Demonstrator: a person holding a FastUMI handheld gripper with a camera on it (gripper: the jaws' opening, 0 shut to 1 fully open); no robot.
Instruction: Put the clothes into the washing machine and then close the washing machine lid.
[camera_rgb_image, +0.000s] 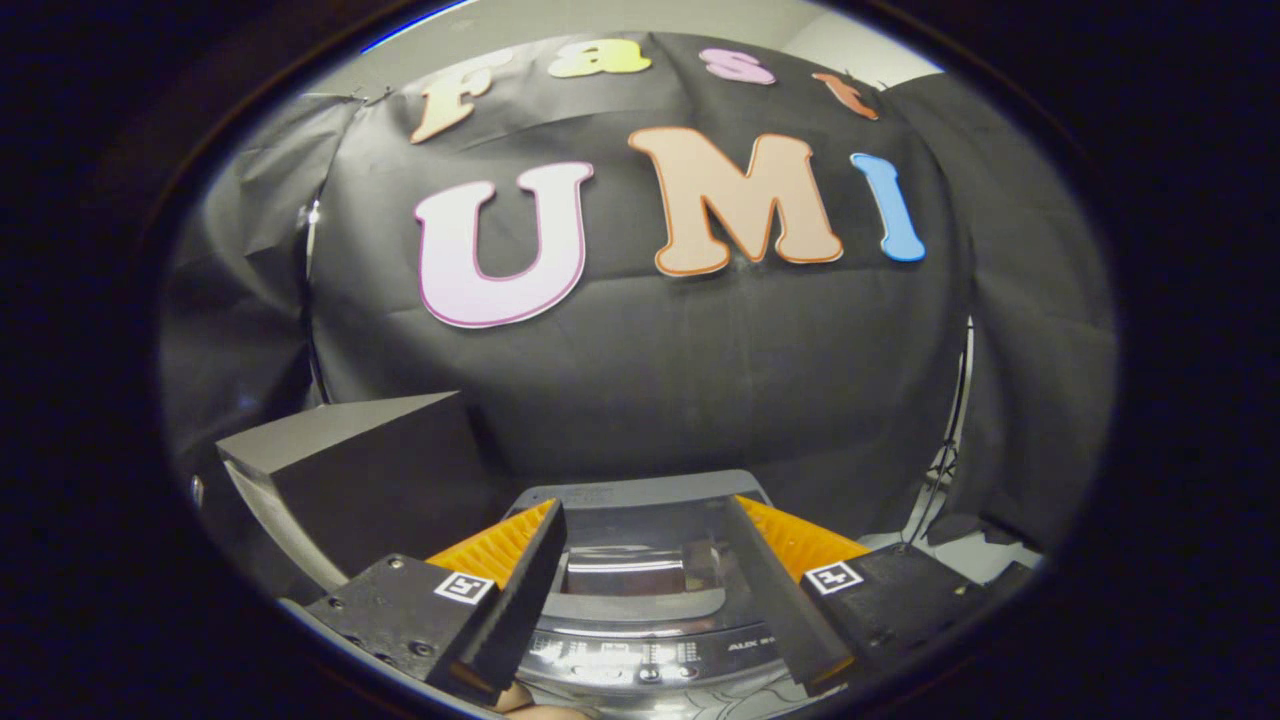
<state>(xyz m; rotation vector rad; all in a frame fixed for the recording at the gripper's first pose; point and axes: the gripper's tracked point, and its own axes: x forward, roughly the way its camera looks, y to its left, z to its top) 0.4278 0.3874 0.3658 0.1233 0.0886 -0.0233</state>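
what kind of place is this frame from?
Likely a staged recording booth, not a real laundry room: draped black cloth wall, small grey top-loading washing machine with clear lid down, dark grey box beside it. Open gripper empty above it.

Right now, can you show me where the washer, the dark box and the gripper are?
washer (640, 490): gripper view, on the grey back edge of its closed lid.
box (330, 430): gripper view, on its lit top face.
gripper (645, 565): gripper view, midway between its open fingers.
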